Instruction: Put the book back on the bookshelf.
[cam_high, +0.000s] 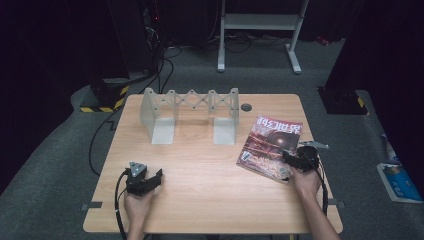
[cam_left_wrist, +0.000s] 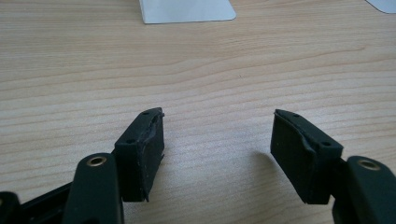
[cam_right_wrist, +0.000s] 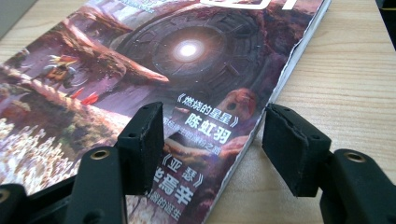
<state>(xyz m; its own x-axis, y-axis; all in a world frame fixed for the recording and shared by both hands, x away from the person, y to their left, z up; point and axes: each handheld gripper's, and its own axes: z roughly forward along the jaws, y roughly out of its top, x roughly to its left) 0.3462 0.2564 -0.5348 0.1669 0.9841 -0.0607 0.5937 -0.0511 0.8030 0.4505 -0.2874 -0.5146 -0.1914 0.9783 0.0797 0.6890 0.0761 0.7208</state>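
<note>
With its jaws spread wide astride the glossy red-covered magazine's (cam_right_wrist: 140, 70) lower-right edge, the right hand-held gripper (cam_right_wrist: 212, 140) risks merely nudging it across the desk (cam_high: 200, 175).

At twelve o'clock we have a translucent grey plastic expandable book rack (cam_high: 191, 112) standing upright on the light wooden table (cam_high: 210, 180), a small round dark grommet (cam_high: 246, 107) just beside it at three o'clock.
</note>
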